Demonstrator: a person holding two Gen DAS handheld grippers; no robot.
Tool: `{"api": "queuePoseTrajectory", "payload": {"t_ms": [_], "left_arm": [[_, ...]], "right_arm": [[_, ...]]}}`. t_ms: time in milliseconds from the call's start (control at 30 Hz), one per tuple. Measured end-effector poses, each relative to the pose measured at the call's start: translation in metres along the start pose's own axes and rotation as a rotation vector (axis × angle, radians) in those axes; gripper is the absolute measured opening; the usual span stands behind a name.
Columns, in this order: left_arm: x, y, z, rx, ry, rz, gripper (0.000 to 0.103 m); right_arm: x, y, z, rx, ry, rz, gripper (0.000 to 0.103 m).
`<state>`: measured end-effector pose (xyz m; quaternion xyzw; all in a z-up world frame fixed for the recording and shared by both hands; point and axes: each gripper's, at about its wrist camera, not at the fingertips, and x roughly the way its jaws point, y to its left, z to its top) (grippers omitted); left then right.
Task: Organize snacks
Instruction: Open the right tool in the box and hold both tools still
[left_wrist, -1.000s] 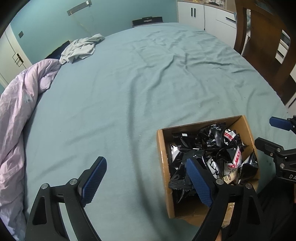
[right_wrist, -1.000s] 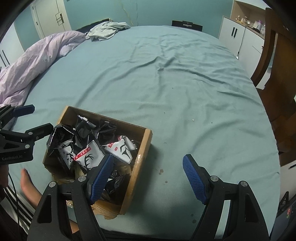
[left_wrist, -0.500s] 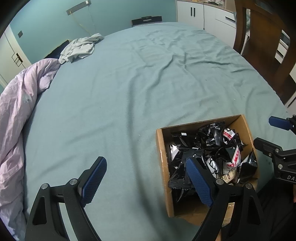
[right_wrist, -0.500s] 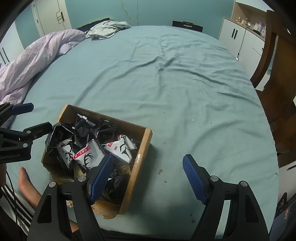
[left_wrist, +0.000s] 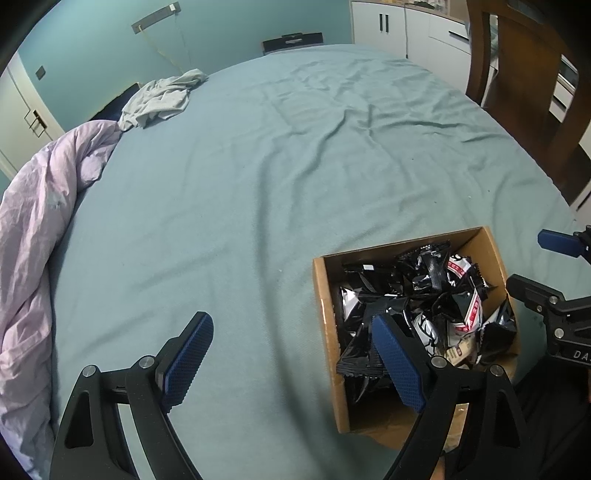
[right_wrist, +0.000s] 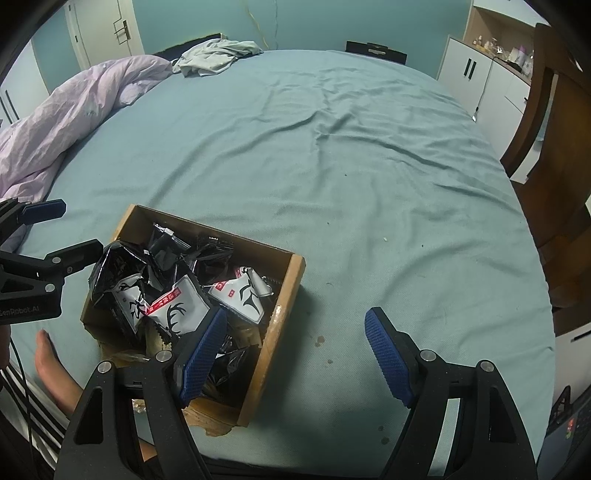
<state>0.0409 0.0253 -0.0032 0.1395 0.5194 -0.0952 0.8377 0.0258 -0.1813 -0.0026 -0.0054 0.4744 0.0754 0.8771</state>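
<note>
Left wrist view: the left gripper hovers with fingers spread and empty; to its right an open brown cardboard box of black and white snack packets rests on the teal-sheeted bed, then the right gripper, likewise spread and empty.

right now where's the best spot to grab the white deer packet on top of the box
Grip the white deer packet by its raised upper edge, coming from above with the right gripper. It lies tilted on top of the pile in the cardboard box, nothing over it.
</note>
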Motion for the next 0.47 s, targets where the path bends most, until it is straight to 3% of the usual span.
{"api": "queuePoseTrajectory", "payload": {"t_ms": [467], "left_arm": [[-0.0033,-0.0036,0.0001,0.025,-0.026,0.028,0.089]], "right_arm": [[0.0014,0.0008,0.0003,-0.009,0.003,-0.001,0.077]]}}
